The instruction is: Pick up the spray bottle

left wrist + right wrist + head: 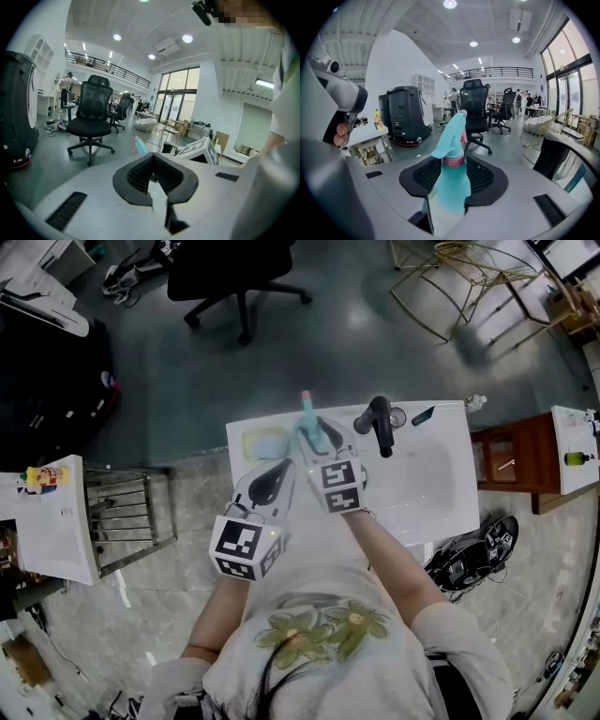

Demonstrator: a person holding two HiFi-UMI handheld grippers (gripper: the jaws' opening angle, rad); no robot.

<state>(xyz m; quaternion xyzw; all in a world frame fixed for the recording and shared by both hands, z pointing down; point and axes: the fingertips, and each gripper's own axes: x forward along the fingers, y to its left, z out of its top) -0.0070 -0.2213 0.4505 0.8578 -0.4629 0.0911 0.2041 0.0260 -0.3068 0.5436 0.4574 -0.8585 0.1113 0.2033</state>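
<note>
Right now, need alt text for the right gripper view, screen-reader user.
A turquoise plastic spray bottle with a pink collar fills the centre, clamped between the black ribbed jaws of the right gripper. Behind it stand a black office chair and a tall black machine.

One spray bottle [307, 416], two sets of tongs — left tongs [274, 480], right tongs [323, 433] — one faucet [382, 424], one sink [433, 479].

A smooth, faintly glossy turquoise plastic spray bottle [450, 192] with a pink plastic collar [453, 161] is pinched between the ribbed, matt black rubbery fingers [483, 176] of the smooth matt grey plastic right gripper [453, 165], over a glossy white worktop [450, 512] carrying a matt black tap [382, 426].
</note>
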